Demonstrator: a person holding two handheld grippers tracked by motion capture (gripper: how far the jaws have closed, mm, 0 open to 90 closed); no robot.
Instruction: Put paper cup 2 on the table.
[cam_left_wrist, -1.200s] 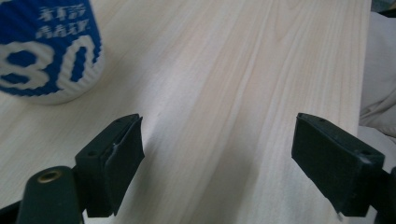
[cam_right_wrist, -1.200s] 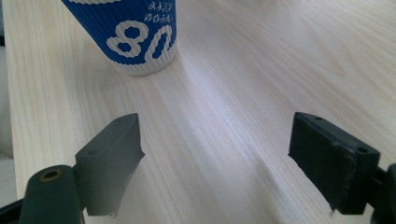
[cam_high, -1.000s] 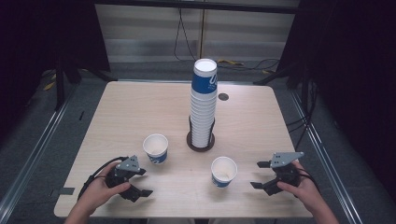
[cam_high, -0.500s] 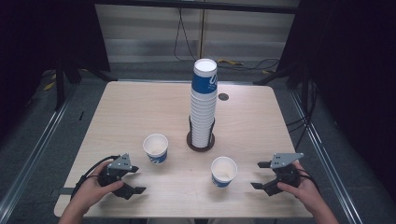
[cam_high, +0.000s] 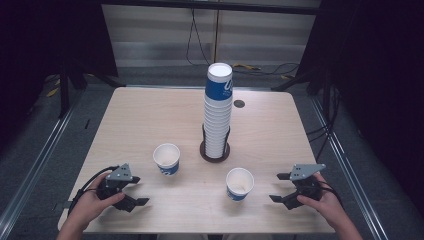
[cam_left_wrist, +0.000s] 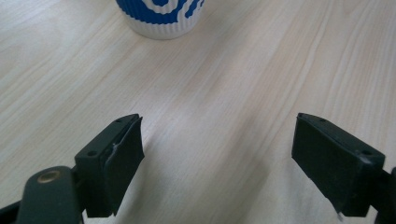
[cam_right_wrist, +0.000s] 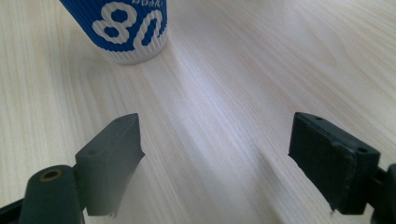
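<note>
Black jaws of the left gripper (cam_high: 134, 192) stand apart, empty, aimed at the near-left blue-and-white ribbed paper cup (cam_high: 166, 159); the right gripper (cam_high: 280, 187), likewise apart, faces its own paper cup (cam_high: 239, 184). Behind them, mid-worktop (cam_high: 140, 120), rises the tall cup stack (cam_high: 218, 112), likely their source.

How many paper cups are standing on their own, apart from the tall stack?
2: one paper cup left of the stack, another paper cup nearer, to its right. The stack's own cups cannot be counted.
</note>
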